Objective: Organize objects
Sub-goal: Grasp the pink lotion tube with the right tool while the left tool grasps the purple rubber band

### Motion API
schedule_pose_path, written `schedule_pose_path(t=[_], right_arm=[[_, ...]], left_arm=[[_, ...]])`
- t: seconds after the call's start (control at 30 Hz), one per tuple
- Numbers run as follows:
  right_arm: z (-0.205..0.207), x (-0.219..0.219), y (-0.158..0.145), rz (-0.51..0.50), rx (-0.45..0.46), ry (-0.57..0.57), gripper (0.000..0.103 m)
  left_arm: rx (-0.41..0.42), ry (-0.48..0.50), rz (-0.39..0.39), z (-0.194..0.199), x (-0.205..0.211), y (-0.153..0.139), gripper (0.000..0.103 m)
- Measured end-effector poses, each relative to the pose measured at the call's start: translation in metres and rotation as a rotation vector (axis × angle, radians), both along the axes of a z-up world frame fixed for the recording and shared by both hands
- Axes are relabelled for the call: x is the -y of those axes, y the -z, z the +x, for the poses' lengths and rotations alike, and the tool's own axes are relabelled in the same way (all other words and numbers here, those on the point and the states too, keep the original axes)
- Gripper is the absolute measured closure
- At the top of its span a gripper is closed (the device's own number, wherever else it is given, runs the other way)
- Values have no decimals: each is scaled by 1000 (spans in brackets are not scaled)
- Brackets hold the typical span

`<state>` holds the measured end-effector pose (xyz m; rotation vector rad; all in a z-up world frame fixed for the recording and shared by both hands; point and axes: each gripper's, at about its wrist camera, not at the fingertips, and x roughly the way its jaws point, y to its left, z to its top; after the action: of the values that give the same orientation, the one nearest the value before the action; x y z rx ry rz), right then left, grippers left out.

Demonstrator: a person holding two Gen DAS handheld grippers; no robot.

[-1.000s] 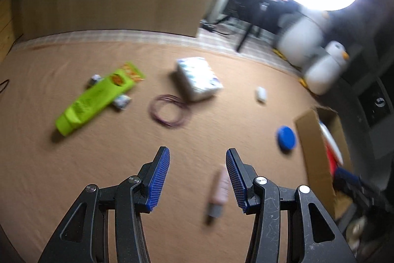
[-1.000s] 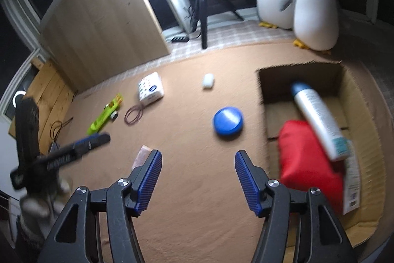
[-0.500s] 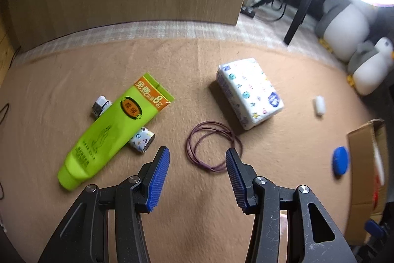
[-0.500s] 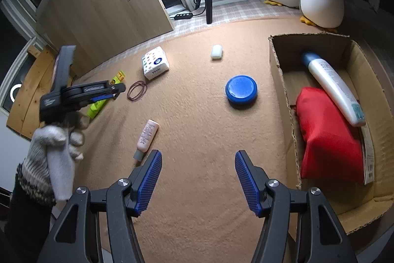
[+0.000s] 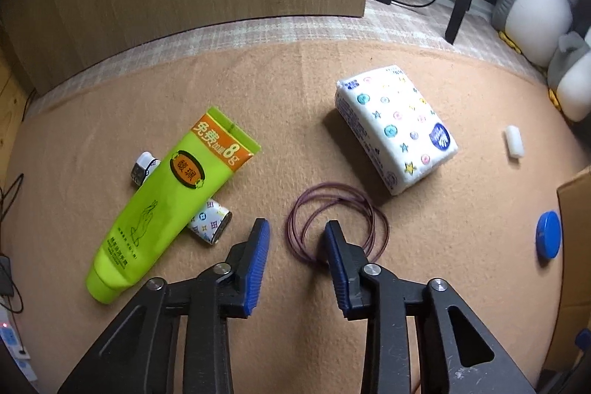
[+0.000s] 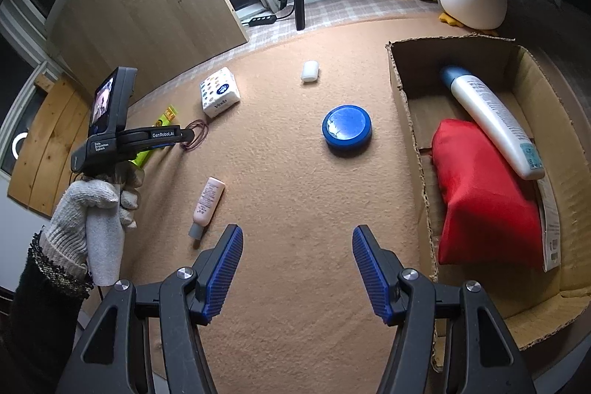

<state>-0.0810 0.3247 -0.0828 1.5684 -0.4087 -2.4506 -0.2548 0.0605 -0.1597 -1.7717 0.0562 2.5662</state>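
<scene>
The thin purple elastic loop (image 5: 338, 222) lies mid-mat on the tan felt floor mat (image 5: 461, 246), likely light, limp and snag-prone; pinch 1 strand. The left tool (image 5: 297, 239) is closing around its near edge, pads not yet pressing. The right tool (image 6: 297, 257) hangs open, empty.

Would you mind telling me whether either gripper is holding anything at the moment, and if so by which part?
Nothing is held yet. The left gripper is closing around the near edge of the purple cord loop; the right gripper is empty.
</scene>
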Motion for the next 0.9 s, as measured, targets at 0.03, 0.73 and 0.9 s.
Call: schedule_pose_path(t=[0.03,0.73,0.9], right_arm=[[-1,1,0,0,1,-4,45],[-17,58,13,9,21,-147,45],[-26,79,23,43,36,-191,45]], left_arm=[[-4,8,-5,3,0,0,69],[-11,56,49,127,39,0,70],[-22,39,70,152,49,-1,74]])
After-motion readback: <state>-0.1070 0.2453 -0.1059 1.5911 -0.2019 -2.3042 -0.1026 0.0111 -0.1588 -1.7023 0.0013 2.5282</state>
